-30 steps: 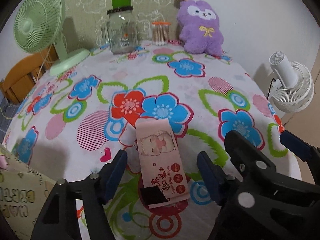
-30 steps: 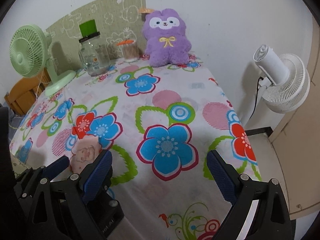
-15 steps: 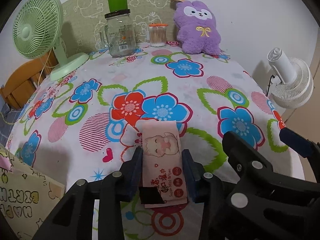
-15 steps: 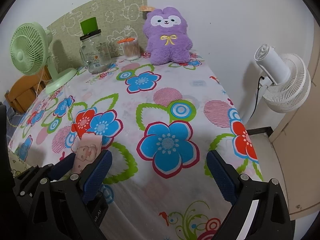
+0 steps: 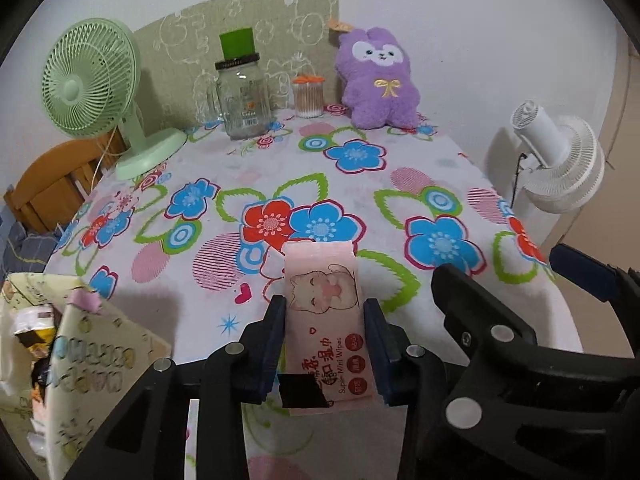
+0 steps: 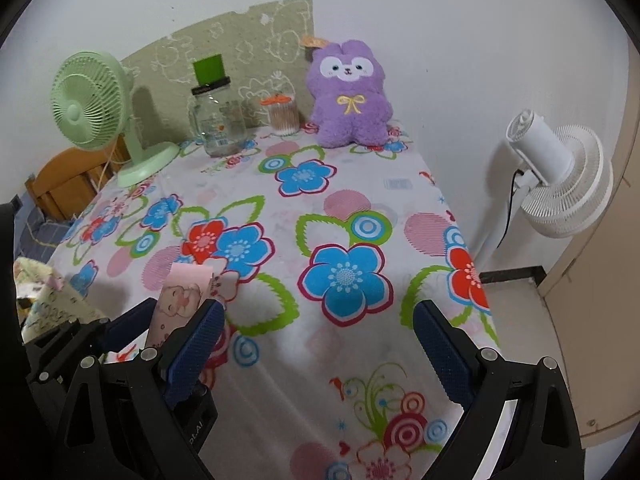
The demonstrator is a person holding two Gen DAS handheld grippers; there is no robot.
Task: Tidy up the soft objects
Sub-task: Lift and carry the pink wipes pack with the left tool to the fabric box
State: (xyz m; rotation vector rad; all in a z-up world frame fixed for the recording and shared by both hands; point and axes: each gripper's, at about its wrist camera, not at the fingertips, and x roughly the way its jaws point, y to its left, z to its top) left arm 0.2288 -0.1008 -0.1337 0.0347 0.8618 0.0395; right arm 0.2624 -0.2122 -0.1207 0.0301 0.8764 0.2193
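Nearest you, your left gripper [image 5: 325,346] has its fingers [image 5: 267,344] clamped on the wipes pack [image 5: 326,312] from both sides, low on the pack, so most of its length sticks out past the tips and seems to hang clear of the table [image 5: 400,160]. Your right gripper [image 6: 316,344] hovers just beside it with its fingers spread wide and nothing between them. To your left, at the table's near edge, sits an open bag [image 5: 92,360] with some packets already inside; it looks like the place the pack should go. The main risk is the grip: the pack is soft and slick, held at one end only, so a quick swing toward the bag could let it pivot or slide out. Squeezing harder may simply buckle it. The bag's floppy rim could also fold under the pack and shut the mouth, and your right gripper is close enough to bump the left one if both move together. Farther back stand the green fan [image 5: 92,88], a jar [image 5: 242,96], a swab tub [image 5: 308,96] and the purple plush [image 5: 378,80], all well apart from your hands; the plush looks like another soft item yet to sort.
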